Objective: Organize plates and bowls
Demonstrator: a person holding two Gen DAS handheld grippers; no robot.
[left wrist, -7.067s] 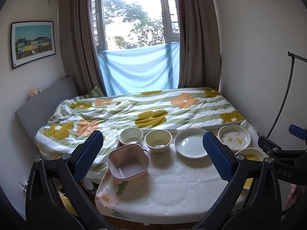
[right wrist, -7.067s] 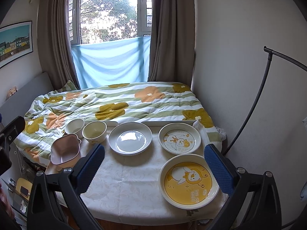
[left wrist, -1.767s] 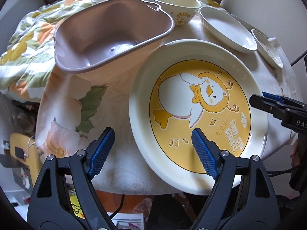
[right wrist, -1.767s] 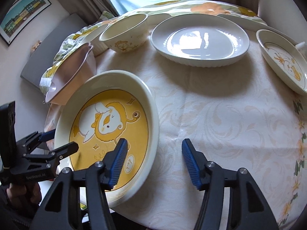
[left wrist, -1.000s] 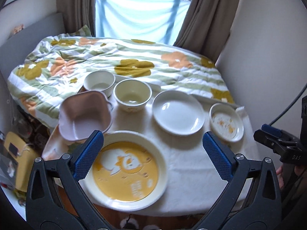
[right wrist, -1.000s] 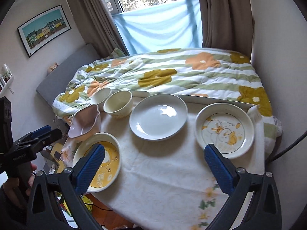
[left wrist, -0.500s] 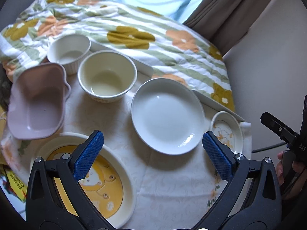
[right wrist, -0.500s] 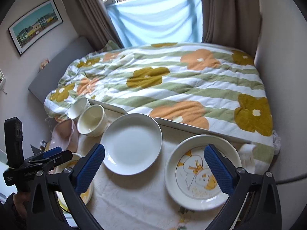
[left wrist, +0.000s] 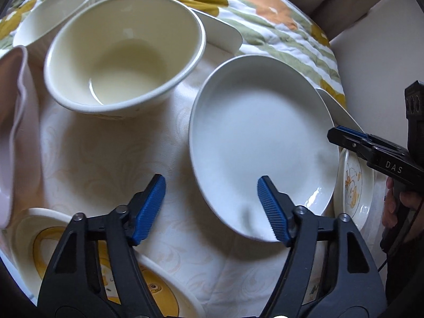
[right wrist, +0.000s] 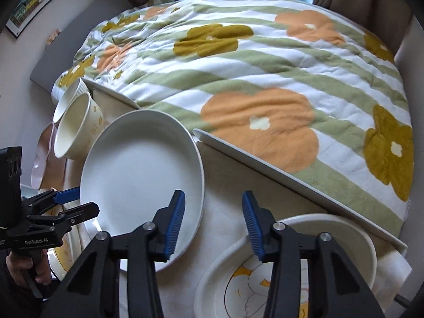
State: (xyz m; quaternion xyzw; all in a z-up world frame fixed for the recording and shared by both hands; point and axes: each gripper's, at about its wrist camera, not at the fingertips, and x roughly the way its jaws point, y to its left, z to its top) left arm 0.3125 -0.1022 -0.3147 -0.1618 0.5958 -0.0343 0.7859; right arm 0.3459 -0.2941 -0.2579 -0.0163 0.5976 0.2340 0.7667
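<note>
A plain white plate [left wrist: 259,137] lies on the cloth-covered table, also in the right wrist view [right wrist: 140,175]. My left gripper [left wrist: 212,206] is open, its jaws straddling the plate's near-left rim. My right gripper [right wrist: 213,221] is open, straddling the plate's right rim. A cream bowl [left wrist: 124,53] stands left of the plate. A large yellow cartoon plate [left wrist: 53,259] lies at the near left. A smaller cartoon plate [right wrist: 291,273] lies right of the white plate.
A pink square bowl [left wrist: 13,132] and a white ribbed bowl [left wrist: 50,8] stand at the left. A white tray edge [right wrist: 291,169] borders the table against the flowered bedspread [right wrist: 251,61]. A wall is close on the right.
Both grippers have come down close to the white plate from opposite sides and narrowed their jaws around its rim. The plate has not moved.
</note>
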